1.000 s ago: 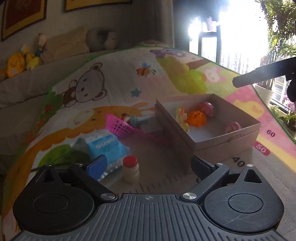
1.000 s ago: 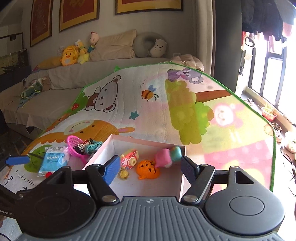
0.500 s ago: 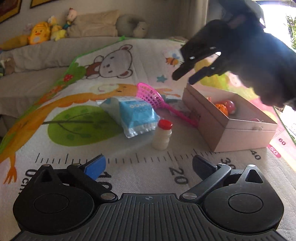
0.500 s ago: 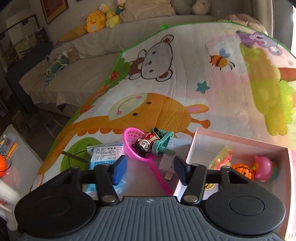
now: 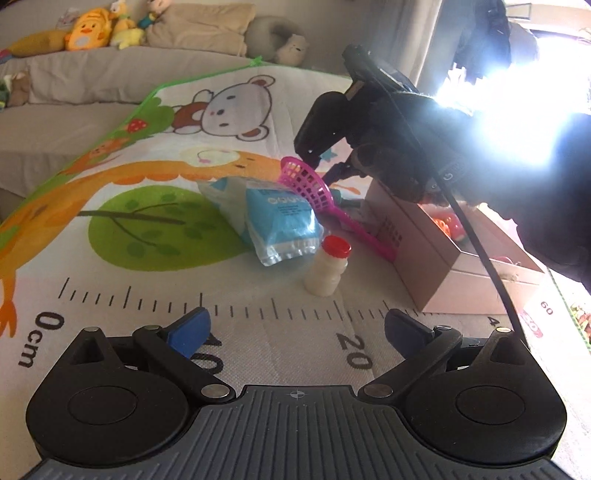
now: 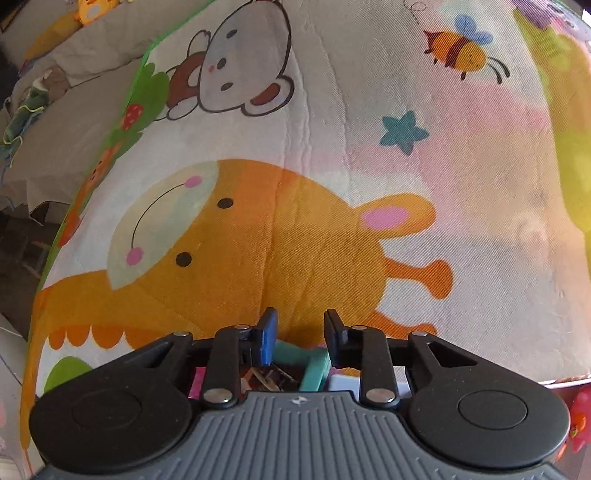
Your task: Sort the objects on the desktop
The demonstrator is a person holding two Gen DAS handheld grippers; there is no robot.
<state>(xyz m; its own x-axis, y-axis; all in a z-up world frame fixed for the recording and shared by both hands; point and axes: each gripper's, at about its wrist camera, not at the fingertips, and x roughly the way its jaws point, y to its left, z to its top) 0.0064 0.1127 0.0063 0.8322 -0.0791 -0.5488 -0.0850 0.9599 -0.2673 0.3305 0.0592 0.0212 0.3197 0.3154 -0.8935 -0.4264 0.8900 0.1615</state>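
In the left wrist view my left gripper [image 5: 295, 326] is open and empty, low over the mat's ruler. Ahead stand a small white bottle with a red cap [image 5: 328, 266], a blue tissue pack [image 5: 277, 218], a pink toy net [image 5: 314, 184] and a cardboard box [image 5: 443, 254] holding toys. My right gripper [image 5: 325, 162] hangs over the net's far side. In the right wrist view the right gripper [image 6: 300, 334] has its jaws narrowed, with a gap. A teal toy [image 6: 308, 363] lies just under the fingers, mostly hidden. I cannot tell if it is gripped.
A cartoon play mat [image 6: 295, 221] covers the surface, with a green edge at the left. A sofa with plush toys [image 5: 88, 33] stands behind. Bright window glare fills the right of the left wrist view. A cable [image 5: 476, 236] hangs across the box.
My right gripper moved from above the box down and left to the pile by the pink net, and its jaws narrowed. My left gripper pulled back toward the ruler and stayed open.
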